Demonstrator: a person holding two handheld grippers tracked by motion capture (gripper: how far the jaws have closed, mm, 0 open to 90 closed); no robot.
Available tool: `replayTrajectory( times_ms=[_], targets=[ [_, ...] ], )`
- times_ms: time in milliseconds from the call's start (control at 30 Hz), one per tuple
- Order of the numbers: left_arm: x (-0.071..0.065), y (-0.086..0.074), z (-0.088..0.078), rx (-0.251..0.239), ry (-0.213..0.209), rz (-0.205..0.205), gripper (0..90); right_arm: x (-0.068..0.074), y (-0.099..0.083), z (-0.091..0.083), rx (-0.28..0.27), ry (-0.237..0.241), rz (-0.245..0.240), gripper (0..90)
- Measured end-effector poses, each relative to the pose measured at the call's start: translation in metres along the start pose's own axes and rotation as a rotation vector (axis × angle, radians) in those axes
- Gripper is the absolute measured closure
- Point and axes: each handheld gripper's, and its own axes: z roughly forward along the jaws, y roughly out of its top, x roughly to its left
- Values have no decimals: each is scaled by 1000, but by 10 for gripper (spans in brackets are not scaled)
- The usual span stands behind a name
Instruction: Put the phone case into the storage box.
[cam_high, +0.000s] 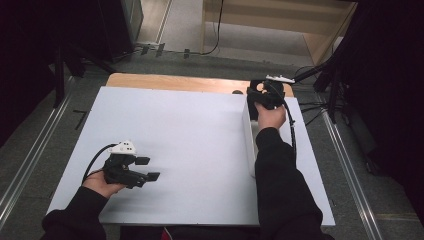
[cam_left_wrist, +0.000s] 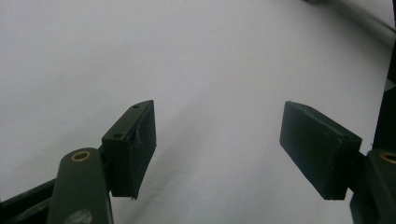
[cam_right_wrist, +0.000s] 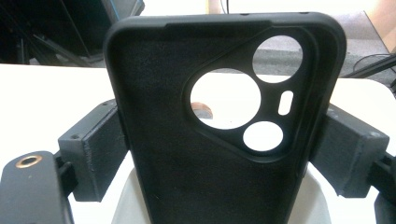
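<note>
Phone case (cam_right_wrist: 224, 140), one, black, stands upright, clamped by its long edges in the right hand-held gripper (cam_high: 266, 92) above a white box (cam_high: 248, 137) at the worktop's (cam_high: 190, 140) far right. Left hand-held gripper (cam_high: 147, 169) gapes wide, empty.

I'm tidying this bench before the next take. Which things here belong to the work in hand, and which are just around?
In use:
- black phone case, clamped in the right tool
- white box beneath it
- left tool, open, waiting

Just around:
- white table sheet
- floor cables
</note>
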Motion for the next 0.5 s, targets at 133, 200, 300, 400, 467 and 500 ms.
replayTrajectory(
  times_ms=[133,200,300,400,467,500],
  targets=[
    [0,0,0,1,0,0,268,-1,0,0,3,7,9,112],
    [0,0,0,1,-1,-2,267,-1,0,0,5,12,13,110],
    [0,0,0,1,0,-3,267,-2,1,0,4,21,18,106],
    [0,0,0,1,-2,-3,267,-1,1,-1,13,27,-6,105],
    [0,0,0,-1,-1,-7,268,0,1,-1,16,21,-14,106],
    [0,0,0,1,-2,-7,267,0,1,0,14,20,-14,104]
  ],
)
